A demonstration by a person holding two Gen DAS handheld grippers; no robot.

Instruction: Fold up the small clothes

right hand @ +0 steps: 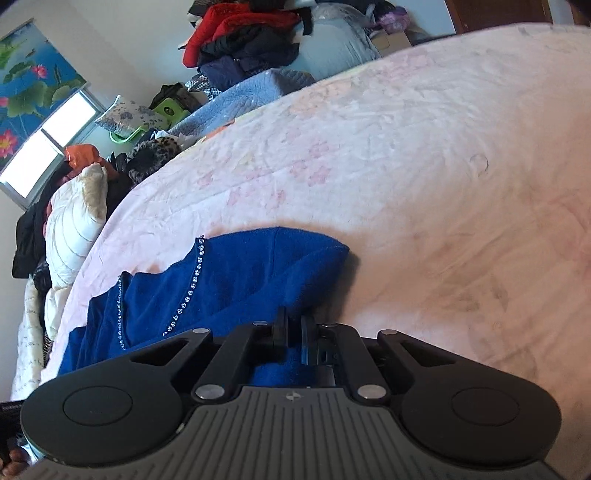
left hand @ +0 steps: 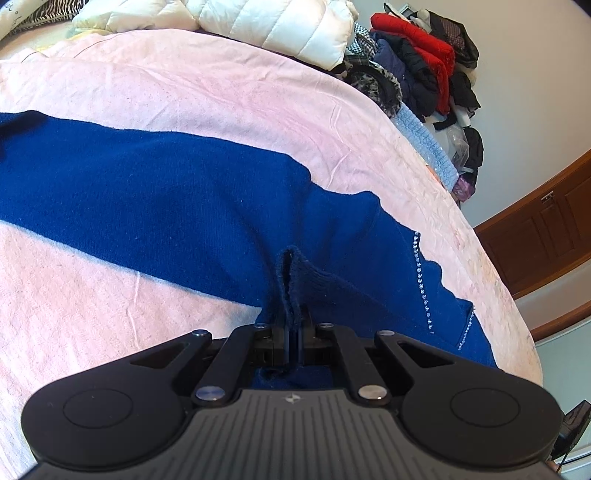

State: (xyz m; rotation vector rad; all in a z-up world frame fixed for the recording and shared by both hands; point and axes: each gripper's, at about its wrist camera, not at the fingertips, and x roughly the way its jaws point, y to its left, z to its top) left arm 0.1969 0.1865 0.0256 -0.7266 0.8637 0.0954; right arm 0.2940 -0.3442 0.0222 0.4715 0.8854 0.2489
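Observation:
A royal-blue garment (left hand: 155, 184) with lines of small rhinestones lies spread across a pink bed sheet (left hand: 184, 88). My left gripper (left hand: 294, 314) is shut on a pinched-up fold of the garment's near edge, the cloth standing up between its fingers. In the right wrist view the same blue garment (right hand: 236, 280) lies at the lower left, its rounded end bunched up. My right gripper (right hand: 294, 325) is shut on that bunched edge, with blue cloth passing between and under its fingers.
A white puffer jacket (left hand: 280, 22) lies at the bed's far side. A heap of red, black and dark clothes (left hand: 417, 62) and a light-blue quilt (right hand: 258, 92) sit beside the bed. A wooden door (left hand: 546, 225) is at the right, a window (right hand: 48, 147) at the left.

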